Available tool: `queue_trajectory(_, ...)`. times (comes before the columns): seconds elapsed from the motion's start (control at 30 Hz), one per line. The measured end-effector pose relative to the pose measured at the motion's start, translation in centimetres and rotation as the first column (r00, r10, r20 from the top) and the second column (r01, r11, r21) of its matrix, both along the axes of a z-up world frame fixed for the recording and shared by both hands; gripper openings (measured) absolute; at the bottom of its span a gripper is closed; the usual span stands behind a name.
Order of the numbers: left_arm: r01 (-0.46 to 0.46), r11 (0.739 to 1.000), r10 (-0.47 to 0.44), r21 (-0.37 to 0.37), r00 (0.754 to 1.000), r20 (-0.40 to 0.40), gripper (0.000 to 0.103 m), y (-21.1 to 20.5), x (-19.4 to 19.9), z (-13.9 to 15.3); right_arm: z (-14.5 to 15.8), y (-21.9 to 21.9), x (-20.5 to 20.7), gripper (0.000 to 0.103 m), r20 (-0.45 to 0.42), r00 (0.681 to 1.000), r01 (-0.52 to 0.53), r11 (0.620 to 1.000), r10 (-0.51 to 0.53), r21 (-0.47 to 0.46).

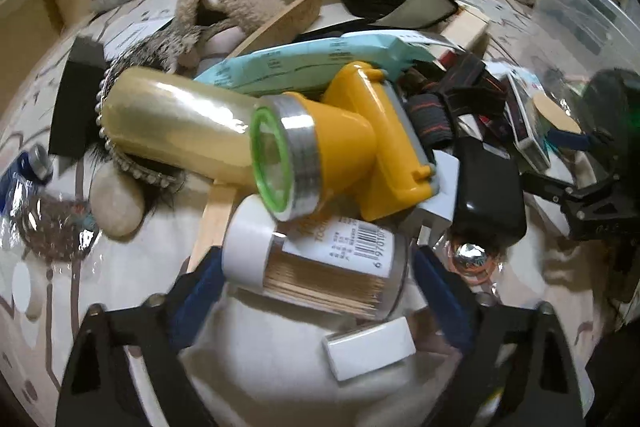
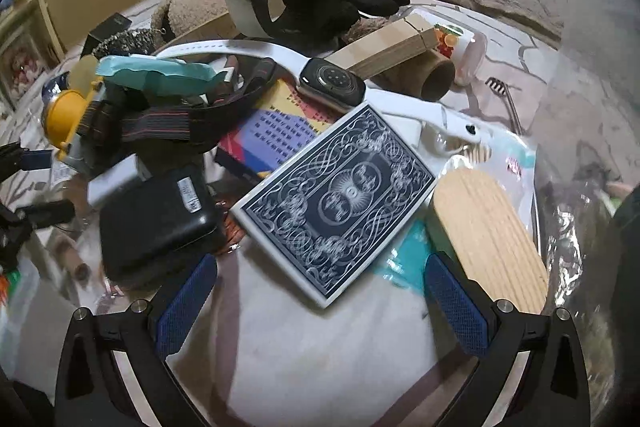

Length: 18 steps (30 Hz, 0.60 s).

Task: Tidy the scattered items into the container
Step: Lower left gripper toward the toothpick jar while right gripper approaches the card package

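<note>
Left wrist view: my left hand-held gripper [image 1: 316, 291] has its blue pads on either side of a toothpick jar [image 1: 320, 263], white cap to the left, barcode label up. The pads look to be touching it, though I cannot tell how firmly it is pinched. The jar lies at the near edge of a heap. Just behind it sits a yellow headlamp [image 1: 340, 147] with a green-rimmed lens, leaning on a pale yellow tube [image 1: 176, 119]. A teal packet [image 1: 316, 63] lies behind those, a black case [image 1: 488, 195] to the right, a small white box [image 1: 370, 349] below the jar. A smooth stone [image 1: 116, 203] rests off to the left.

Right wrist view: my right hand-held gripper [image 2: 320, 303] is spread wide, holding nothing. Between and just beyond its fingers lies a dark blue card deck [image 2: 336, 203], tilted over a colourful booklet [image 2: 276, 127]. A wooden oval [image 2: 488, 227] is at the right, a white-strapped watch [image 2: 332, 83] behind, and a clear plastic container wall [image 2: 580, 163] curves along the right edge. The headlamp shows at the left here.
</note>
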<state>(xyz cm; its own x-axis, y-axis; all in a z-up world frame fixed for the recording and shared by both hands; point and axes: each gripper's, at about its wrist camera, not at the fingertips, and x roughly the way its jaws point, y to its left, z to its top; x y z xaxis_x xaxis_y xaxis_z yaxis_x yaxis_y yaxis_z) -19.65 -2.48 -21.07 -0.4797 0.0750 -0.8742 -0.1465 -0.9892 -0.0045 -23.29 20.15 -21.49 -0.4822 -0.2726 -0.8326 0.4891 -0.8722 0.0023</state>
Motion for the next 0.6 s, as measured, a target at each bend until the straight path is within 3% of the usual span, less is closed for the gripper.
queue_trajectory(0.23, 0.001, 1.000, -0.001, -0.007, 1.000, -0.002, 0.087, 0.0, 0.0, 0.1, 0.3, 0.5, -0.8, 0.103, 0.043, 0.999, 0.032, 0.998, -0.030, -0.052)
queue_trajectory(0.4, -0.002, 1.000, 0.001, -0.018, 1.000, -0.012, 0.086, 0.2, 0.3, 0.4, 1.5, 1.2, -1.7, 0.103, 0.130, 0.983, 0.152, 0.969, -0.127, -0.197)
queue_trajectory(0.6, -0.016, 1.000, 0.016, -0.006, 0.999, -0.036, 0.086, -0.2, 0.7, 1.0, 0.7, 1.7, -3.3, 0.103, 0.218, 0.944, 0.294, 0.934, -0.250, -0.201)
